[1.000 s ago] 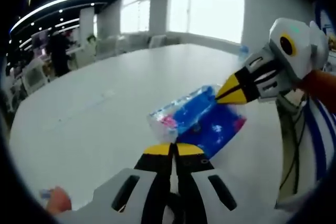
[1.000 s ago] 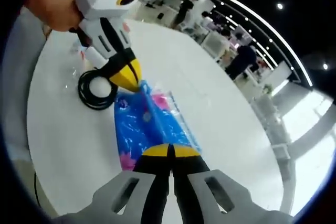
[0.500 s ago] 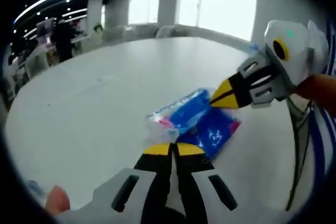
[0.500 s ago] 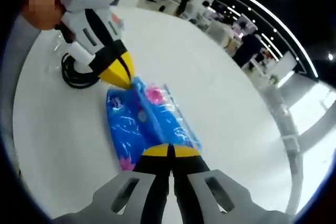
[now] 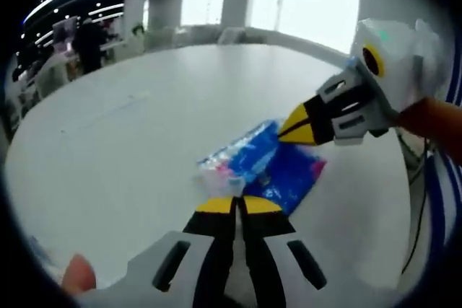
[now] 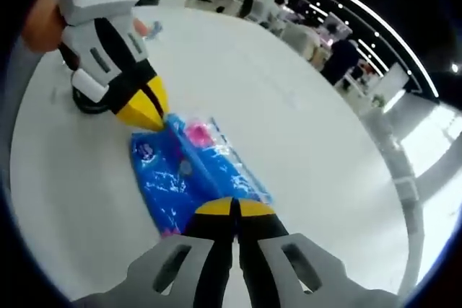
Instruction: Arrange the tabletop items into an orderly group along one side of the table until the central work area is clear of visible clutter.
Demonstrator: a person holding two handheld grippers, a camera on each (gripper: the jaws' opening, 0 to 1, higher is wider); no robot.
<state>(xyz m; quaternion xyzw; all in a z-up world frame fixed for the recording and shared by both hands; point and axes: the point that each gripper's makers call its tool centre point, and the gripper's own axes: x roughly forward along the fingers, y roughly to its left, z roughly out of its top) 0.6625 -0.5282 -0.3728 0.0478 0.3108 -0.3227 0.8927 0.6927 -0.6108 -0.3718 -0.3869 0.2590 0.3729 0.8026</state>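
No words or numbers can be read. The blue packet carries print, but it is too blurred.

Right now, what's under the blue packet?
The blue packet lies flat on the white table, with each shut gripper on one end: left gripper, right gripper. A black cable coil sits behind the left gripper. Anything beneath the packet is covered.
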